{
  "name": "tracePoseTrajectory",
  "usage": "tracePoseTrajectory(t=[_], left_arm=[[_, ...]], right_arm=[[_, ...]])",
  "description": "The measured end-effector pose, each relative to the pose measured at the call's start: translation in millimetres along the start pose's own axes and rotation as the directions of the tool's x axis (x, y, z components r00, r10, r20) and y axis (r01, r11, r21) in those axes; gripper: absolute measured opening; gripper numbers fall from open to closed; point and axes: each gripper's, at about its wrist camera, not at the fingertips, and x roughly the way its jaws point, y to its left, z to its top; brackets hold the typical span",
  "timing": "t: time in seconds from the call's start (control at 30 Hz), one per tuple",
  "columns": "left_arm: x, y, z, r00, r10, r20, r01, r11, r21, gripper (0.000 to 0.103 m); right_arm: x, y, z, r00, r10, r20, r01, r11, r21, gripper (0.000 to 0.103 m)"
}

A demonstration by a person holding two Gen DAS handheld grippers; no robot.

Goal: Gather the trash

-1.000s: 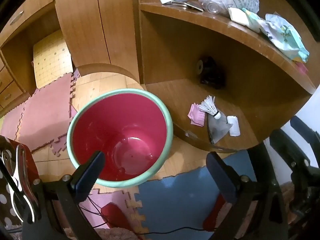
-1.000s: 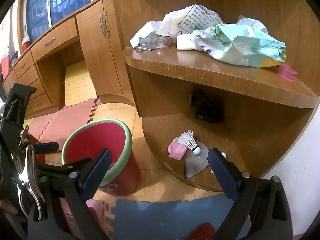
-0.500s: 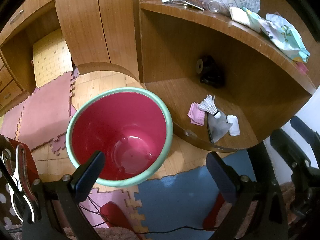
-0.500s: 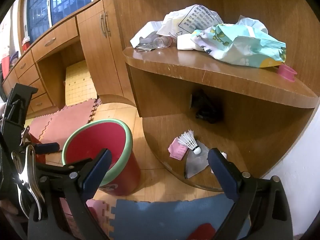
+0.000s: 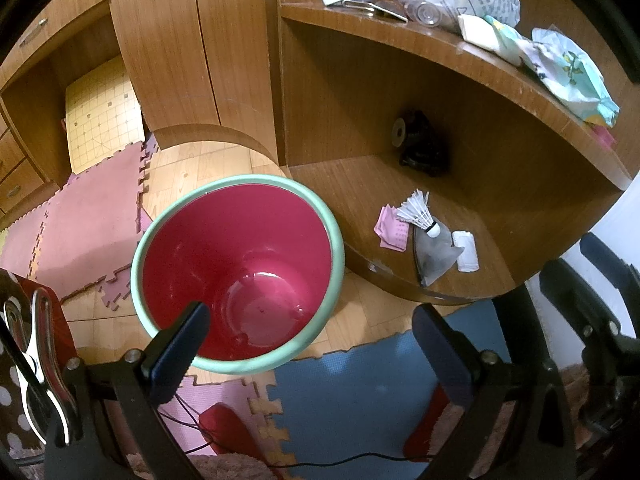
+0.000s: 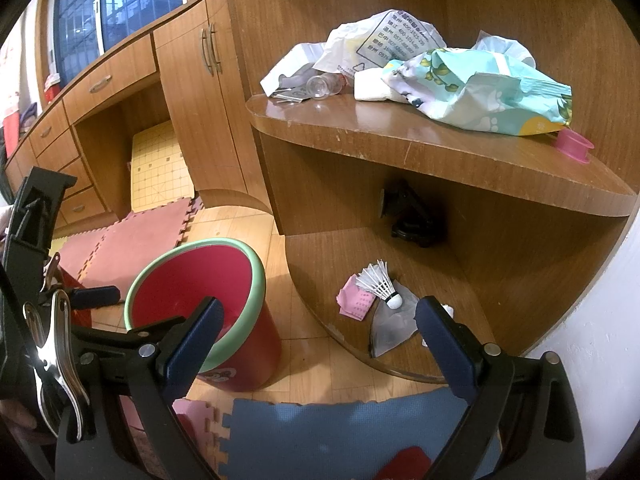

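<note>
A red bin with a pale green rim (image 5: pixel 240 268) (image 6: pixel 200 300) stands empty on the floor beside a wooden corner shelf. On the low shelf lie a white shuttlecock (image 5: pixel 418 212) (image 6: pixel 380 282), pink paper (image 5: pixel 392 228) (image 6: pixel 356 300), a grey wrapper (image 5: pixel 434 252) (image 6: pixel 390 326) and a small white roll (image 5: pixel 467 246). The top shelf holds a teal wipes packet (image 6: pixel 480 92) (image 5: pixel 572 76), a white printed bag (image 6: pixel 384 46) and a clear bottle (image 6: pixel 324 86). My left gripper (image 5: pixel 312 336) hangs open above the bin. My right gripper (image 6: pixel 320 328) is open, in front of the low shelf.
A black object (image 6: pixel 408 216) sits at the back of the low shelf, and a pink cup (image 6: pixel 572 144) on the top shelf's right end. Foam puzzle mats (image 6: pixel 340 432) in blue and pink cover the floor. Wooden cabinets and drawers (image 6: pixel 120 80) run along the left.
Both views have shifted only slightly; the bin and the shelf items stay where they were, and both grippers remain open.
</note>
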Motion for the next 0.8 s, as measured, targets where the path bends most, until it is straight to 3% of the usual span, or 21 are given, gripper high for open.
tracePoseTrajectory(t=[0.8], left_arm=[[-0.1, 0.5, -0.9, 1.000, -0.004, -0.003, 0.004, 1.000, -0.002, 0.103]], right_arm=[[0.5, 0.6, 0.0, 1.000, 0.003, -0.003, -0.003, 1.000, 0.001, 0.099]])
